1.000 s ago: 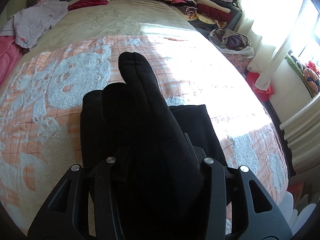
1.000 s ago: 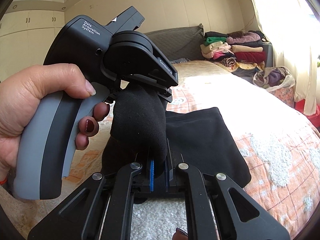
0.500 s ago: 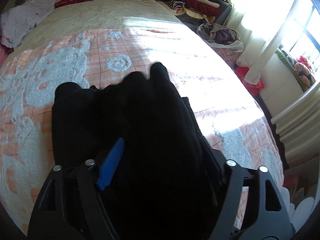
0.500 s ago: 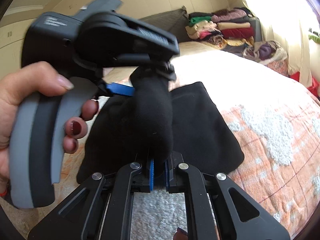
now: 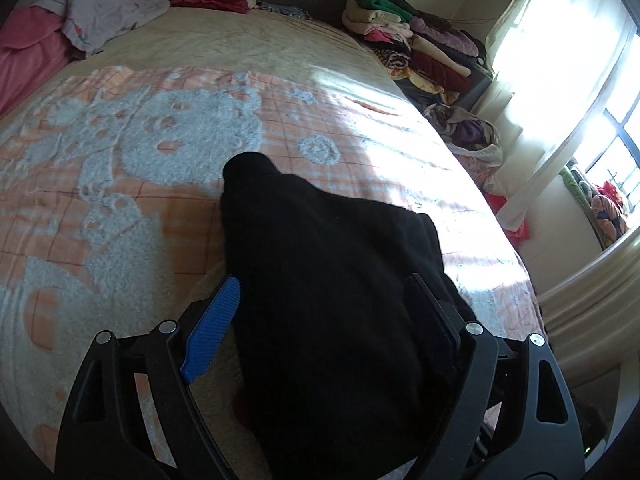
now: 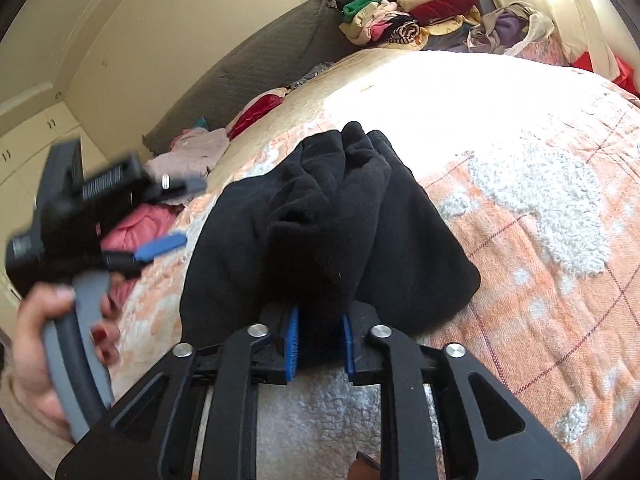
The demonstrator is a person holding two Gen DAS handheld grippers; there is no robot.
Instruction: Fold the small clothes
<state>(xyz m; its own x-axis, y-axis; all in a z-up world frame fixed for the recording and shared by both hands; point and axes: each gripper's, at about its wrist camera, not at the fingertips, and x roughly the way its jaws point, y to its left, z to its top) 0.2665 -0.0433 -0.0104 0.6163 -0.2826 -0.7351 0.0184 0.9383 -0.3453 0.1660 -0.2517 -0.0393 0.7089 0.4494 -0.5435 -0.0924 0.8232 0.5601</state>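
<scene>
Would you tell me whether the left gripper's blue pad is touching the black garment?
Apart. In the left wrist view the left gripper stands open, and pale blanket shows between its blue pad and the black garment edge.

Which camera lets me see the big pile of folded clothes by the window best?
The left wrist view: the pile of clothes there is sharp and unblocked, showing each layer. The right wrist view also shows the pile, but tilted and squeezed against the picture's top edge.
</scene>
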